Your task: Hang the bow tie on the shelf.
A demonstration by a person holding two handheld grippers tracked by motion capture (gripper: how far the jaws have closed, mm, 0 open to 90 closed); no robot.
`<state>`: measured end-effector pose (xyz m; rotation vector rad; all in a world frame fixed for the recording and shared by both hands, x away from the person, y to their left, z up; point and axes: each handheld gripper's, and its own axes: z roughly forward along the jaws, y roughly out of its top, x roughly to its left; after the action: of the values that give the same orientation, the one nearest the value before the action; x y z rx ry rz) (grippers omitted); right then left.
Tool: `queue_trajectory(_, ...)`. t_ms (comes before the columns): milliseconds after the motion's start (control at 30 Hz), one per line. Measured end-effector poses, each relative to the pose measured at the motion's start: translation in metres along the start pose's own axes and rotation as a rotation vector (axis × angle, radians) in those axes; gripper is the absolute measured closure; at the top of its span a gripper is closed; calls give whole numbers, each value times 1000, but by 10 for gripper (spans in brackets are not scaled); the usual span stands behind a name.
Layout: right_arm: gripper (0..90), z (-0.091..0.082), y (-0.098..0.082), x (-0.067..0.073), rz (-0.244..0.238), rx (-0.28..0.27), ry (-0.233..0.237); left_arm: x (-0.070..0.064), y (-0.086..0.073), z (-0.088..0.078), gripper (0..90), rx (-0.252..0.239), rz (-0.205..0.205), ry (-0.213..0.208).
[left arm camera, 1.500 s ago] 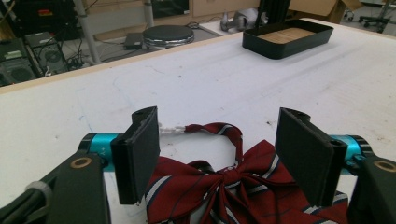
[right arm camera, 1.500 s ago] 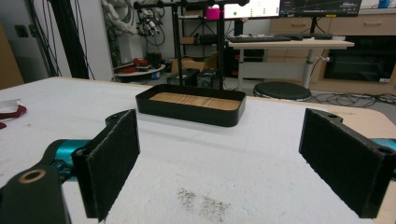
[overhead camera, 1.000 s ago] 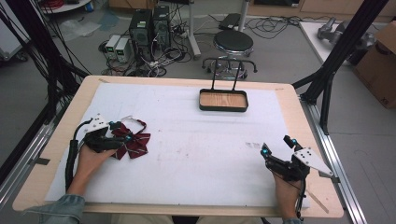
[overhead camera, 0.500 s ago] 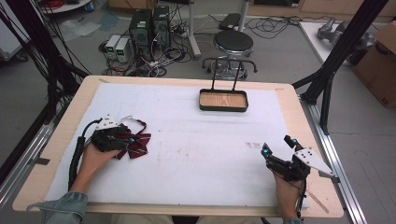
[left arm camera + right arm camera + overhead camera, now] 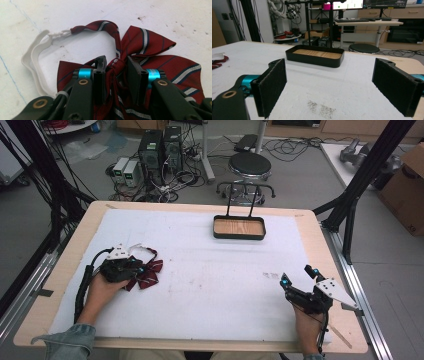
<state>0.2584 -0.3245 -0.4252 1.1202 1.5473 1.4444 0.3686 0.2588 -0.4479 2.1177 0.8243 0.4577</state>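
Observation:
A dark red bow tie (image 5: 149, 272) with white and navy stripes lies at the left of the white mat. Its white elastic strap (image 5: 32, 57) loops off to one side. My left gripper (image 5: 137, 270) sits over the tie. In the left gripper view the bow tie (image 5: 150, 45) has its knot pinched between the jaws of the left gripper (image 5: 116, 61). My right gripper (image 5: 295, 275) rests near the table's right front, open with nothing in it. In the right gripper view the right gripper (image 5: 330, 72) has its pads wide apart, facing a black tray (image 5: 312, 60) with a wooden floor.
The black tray (image 5: 239, 236) stands at the back centre of the white mat (image 5: 215, 285), with a thin wire handle rising behind it. Beyond the table are a round stool (image 5: 249, 167) and computer towers (image 5: 160, 150). Black frame posts flank both sides.
My left gripper has slid right onto the bow tie and closed over its knot, bunching the fabric. The right gripper has stayed where it was.

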Motion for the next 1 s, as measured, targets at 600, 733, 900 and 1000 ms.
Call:
queue_trajectory(600,113,4,-3,-2,20,21,9,-25,68,-10,702,-193,66,-162)
queue_trajectory(733,113,4,-3,-2,22,20,13,-31,93,-4,702,-206,102,-197)
queue_trajectory(900,113,6,-5,-3,23,22,17,-35,128,5,702,-222,146,-253)
queue_trajectory(1000,114,6,-5,-3,29,27,20,-37,149,12,702,-223,170,-287)
